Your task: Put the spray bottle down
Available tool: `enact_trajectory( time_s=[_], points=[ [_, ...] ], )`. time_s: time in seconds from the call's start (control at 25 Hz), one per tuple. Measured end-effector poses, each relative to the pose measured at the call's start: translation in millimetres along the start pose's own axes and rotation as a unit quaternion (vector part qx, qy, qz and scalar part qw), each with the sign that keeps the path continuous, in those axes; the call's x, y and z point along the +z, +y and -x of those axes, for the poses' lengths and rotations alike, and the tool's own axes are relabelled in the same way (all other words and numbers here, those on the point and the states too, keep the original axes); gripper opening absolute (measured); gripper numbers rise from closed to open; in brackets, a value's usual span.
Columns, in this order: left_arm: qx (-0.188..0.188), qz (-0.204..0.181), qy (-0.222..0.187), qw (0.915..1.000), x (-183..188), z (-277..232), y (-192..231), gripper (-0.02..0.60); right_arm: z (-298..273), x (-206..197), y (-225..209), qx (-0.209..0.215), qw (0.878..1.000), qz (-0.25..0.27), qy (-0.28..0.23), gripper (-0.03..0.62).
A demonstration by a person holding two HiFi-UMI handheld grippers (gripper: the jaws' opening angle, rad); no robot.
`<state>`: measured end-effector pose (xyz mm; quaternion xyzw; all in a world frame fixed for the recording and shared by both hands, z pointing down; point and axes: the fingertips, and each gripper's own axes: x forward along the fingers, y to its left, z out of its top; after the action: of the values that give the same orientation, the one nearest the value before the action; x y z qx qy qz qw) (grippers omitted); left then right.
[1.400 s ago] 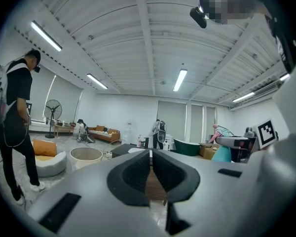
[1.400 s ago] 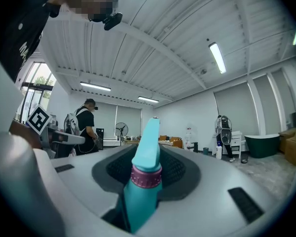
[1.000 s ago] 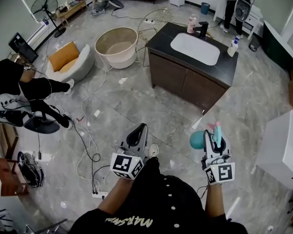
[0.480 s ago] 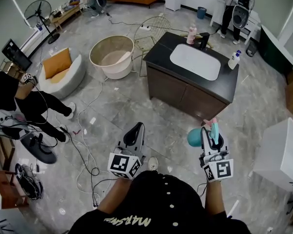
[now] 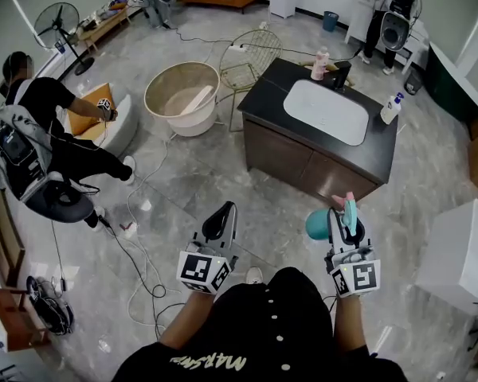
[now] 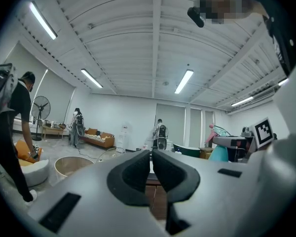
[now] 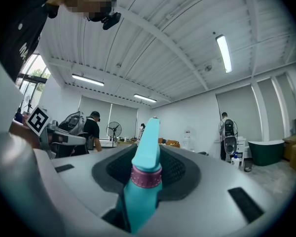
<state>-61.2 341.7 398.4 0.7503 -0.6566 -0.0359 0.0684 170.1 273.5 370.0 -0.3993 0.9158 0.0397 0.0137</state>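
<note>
My right gripper (image 5: 346, 213) is shut on a teal spray bottle (image 5: 319, 227) with a pink collar, and holds it level above the floor. In the right gripper view the bottle's neck (image 7: 146, 181) sits between the pads, with the nozzle pointing up past the jaws. My left gripper (image 5: 222, 213) is beside it to the left, shut with nothing in it; its pads (image 6: 138, 174) meet. The bottle (image 6: 218, 152) also shows at the right of the left gripper view. Ahead stands a dark vanity counter (image 5: 271, 94) with a white sink.
A pink bottle (image 5: 320, 64), a black faucet (image 5: 339, 73) and a white bottle (image 5: 392, 108) stand on the counter. A round tub (image 5: 182, 94) and a wire chair (image 5: 251, 52) are left of it. Cables (image 5: 135, 249) cross the floor. A person (image 5: 40, 146) bends at the left; a white cabinet (image 5: 462, 253) stands at the right.
Both grippers have moved forward together and the vanity is now closer. The bottle stays in the right gripper. The person at the left has risen and is bending over.
</note>
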Motion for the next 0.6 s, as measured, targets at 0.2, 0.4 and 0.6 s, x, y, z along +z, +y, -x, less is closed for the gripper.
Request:
enact_trajectory(
  time_s=[0.2, 0.4, 0.6],
  points=[
    [0.003, 0.007, 0.014, 0.9999, -10, -23, 14, 0.026, -22, -14, -9, 0.000, 1.000, -0.006, 0.012, 0.118],
    [0.007, 0.011, 0.024, 0.9996, -17, -62, 26, 0.026, -59, -26, -34, 0.000, 1.000, -0.011, 0.014, 0.118],
    [0.014, 0.005, 0.023, 0.9996, -14, -123, 45, 0.026, -117, -33, -68, 0.010, 1.000, -0.010, 0.005, 0.118]
  ],
)
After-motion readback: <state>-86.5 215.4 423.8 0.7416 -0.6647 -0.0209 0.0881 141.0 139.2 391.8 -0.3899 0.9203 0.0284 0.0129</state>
